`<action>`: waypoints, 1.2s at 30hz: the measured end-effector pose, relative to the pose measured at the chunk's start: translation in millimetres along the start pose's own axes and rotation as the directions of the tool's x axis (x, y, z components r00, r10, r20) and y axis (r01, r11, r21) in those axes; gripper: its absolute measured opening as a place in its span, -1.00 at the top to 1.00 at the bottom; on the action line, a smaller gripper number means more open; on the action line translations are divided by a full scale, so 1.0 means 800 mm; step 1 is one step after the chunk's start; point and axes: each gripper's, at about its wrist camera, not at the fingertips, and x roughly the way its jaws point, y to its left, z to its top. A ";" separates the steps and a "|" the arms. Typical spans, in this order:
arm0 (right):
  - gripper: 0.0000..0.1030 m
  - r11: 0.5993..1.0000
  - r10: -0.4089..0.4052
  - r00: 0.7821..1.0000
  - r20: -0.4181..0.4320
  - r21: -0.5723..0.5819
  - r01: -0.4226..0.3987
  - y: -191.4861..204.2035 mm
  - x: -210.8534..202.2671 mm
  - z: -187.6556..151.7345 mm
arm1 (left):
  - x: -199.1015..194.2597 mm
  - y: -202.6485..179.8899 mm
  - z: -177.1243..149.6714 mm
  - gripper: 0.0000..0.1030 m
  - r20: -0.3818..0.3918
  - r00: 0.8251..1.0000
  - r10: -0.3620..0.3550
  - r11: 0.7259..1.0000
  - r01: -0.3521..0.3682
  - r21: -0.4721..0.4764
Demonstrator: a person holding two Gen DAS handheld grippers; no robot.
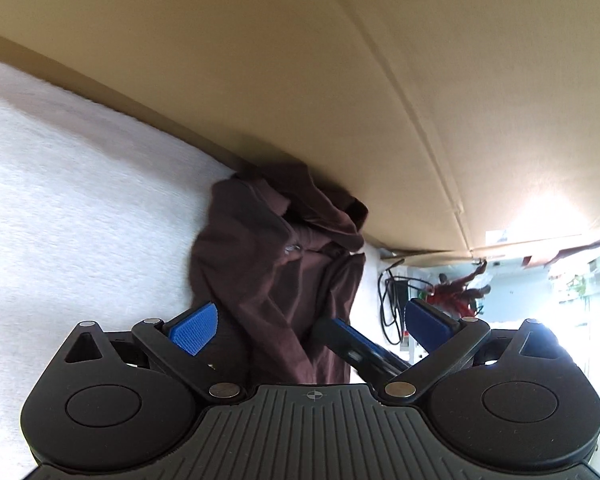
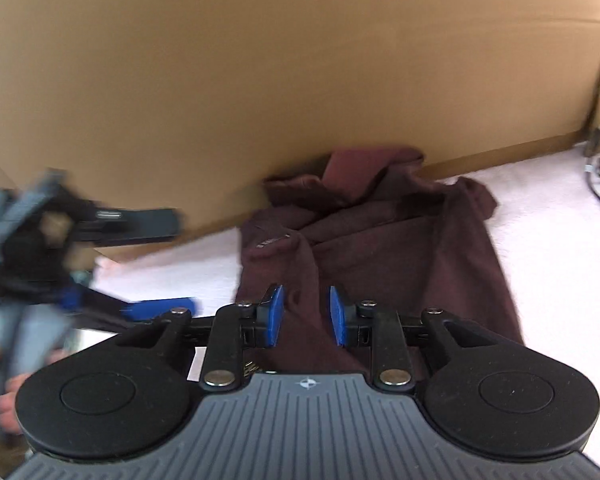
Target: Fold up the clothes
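A dark brown garment (image 1: 276, 264) lies crumpled on the white fleecy cover (image 1: 80, 208), its far end bunched against a cardboard wall. My left gripper (image 1: 310, 326) is open wide, one blue pad on either side of the garment's near end, and holds nothing. The right wrist view shows this left gripper (image 2: 160, 264) blurred at the left, beside the garment (image 2: 380, 248). My right gripper (image 2: 306, 316) hovers over the garment's near edge with its pads a narrow gap apart. Fabric shows through that gap but is not pinched. One right finger (image 1: 352, 340) reaches into the left wrist view.
A tall cardboard wall (image 2: 260, 80) closes off the far side of the cover (image 2: 560, 260). Black cables (image 1: 390, 304) lie past the garment at the right. A person's hand (image 2: 4, 400) shows at the lower left.
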 end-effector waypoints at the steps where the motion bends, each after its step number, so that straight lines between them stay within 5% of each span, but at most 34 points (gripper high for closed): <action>1: 0.40 1.000 -0.017 1.000 -0.016 -0.022 0.017 0.003 0.014 0.001 | -0.001 0.003 0.002 -1.00 -0.004 1.000 -0.005 1.000 0.005 -0.006; 7: 0.46 0.995 -0.030 0.994 -0.105 -0.095 0.020 0.009 0.056 -0.001 | 0.008 0.009 0.007 -1.00 -0.036 0.999 -0.014 1.000 0.014 -0.007; 9: 0.97 0.994 -0.004 0.992 -0.125 -0.105 -0.010 0.008 0.062 0.001 | 0.014 0.010 0.007 -1.00 -0.051 0.998 -0.021 1.000 0.021 -0.009; 13: 0.97 1.000 -0.021 0.999 -0.043 -0.021 0.020 -0.013 0.053 0.017 | 0.030 0.006 0.005 -1.00 -0.075 0.997 -0.032 0.999 0.032 0.005; 18: 0.96 0.995 -0.035 0.998 -0.052 0.096 0.040 -0.048 0.059 0.017 | 0.060 -0.004 0.004 -1.00 -0.122 0.992 -0.028 0.999 0.031 0.020; 27: 0.80 0.995 0.031 0.999 -0.017 0.092 -0.029 -0.061 0.008 -0.006 | 0.080 -0.026 0.011 -1.00 -0.109 0.994 -0.022 0.997 0.030 0.065; 29: 0.53 0.997 0.051 0.998 -0.028 0.053 -0.050 -0.058 -0.004 -0.016 | 0.086 -0.027 0.016 -1.00 -0.102 0.995 -0.015 0.997 0.022 0.069; 31: 0.01 1.000 0.024 0.999 -0.042 -0.009 -0.024 -0.051 -0.002 -0.028 | 0.093 -0.027 0.019 -1.00 -0.102 0.995 -0.003 0.998 0.010 0.066; 36: 0.02 0.997 -0.022 0.995 -0.097 -0.076 0.015 -0.050 0.019 -0.042 | 0.108 -0.029 0.026 -1.00 -0.094 0.996 0.009 0.998 -0.003 0.065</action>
